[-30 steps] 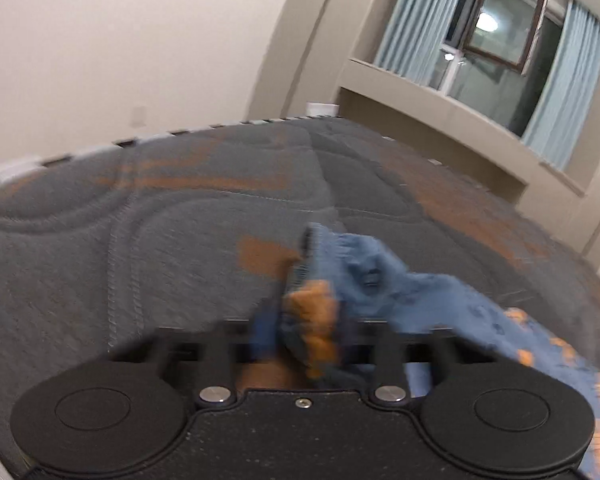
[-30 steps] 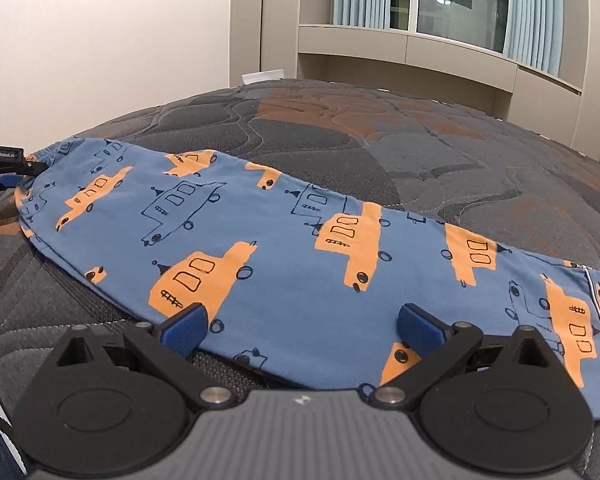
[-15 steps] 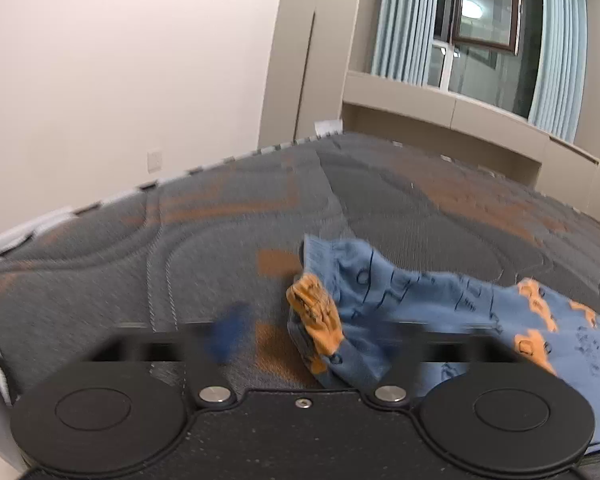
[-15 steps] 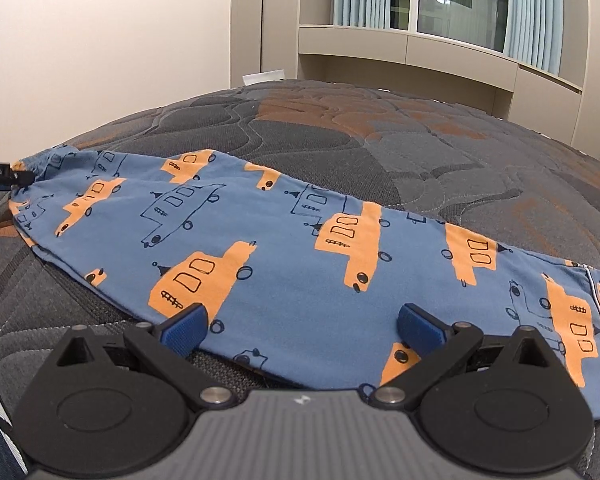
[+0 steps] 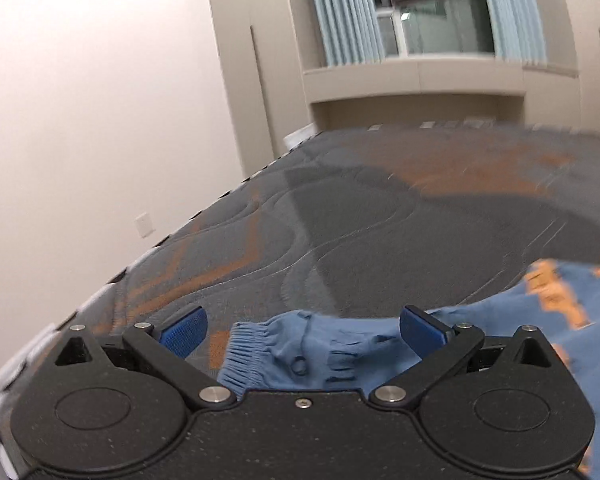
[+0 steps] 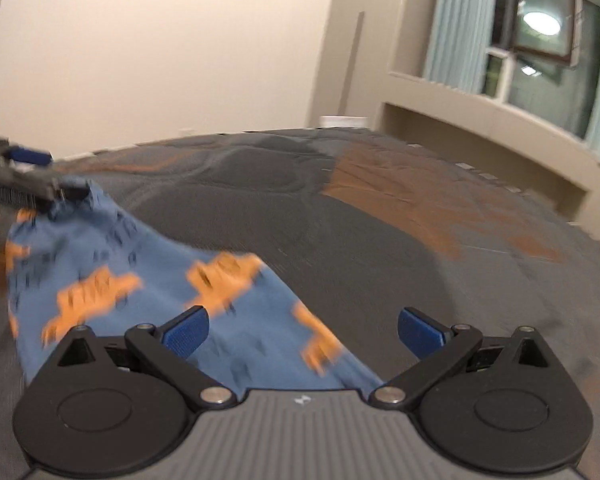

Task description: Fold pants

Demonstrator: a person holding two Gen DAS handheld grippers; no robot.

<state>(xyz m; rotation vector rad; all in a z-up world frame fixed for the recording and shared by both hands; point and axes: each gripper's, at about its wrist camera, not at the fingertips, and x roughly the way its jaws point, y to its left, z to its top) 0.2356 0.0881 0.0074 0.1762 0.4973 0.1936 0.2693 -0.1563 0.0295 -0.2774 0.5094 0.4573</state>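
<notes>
Blue pants (image 6: 148,288) with orange vehicle prints lie on the grey mattress (image 6: 360,240). In the left wrist view their ribbed cuff (image 5: 256,350) lies loose between the fingers of my left gripper (image 5: 302,328), which is open and holds nothing. The rest of the pants (image 5: 540,320) runs off to the right. My right gripper (image 6: 302,328) is open over the near edge of the pants, holding nothing. My left gripper also shows at the far left of the right wrist view (image 6: 24,184), at the pants' far end.
The mattress (image 5: 380,232) is grey with orange patches and has an edge on the left, by a cream wall (image 5: 80,120). A window ledge (image 6: 500,128) with pale blue curtains runs behind the bed.
My left gripper was shut on the pants' end, then opened and let it drop; the cuff now lies loose between its fingers. My right gripper stayed open and swung, so the view shifted.
</notes>
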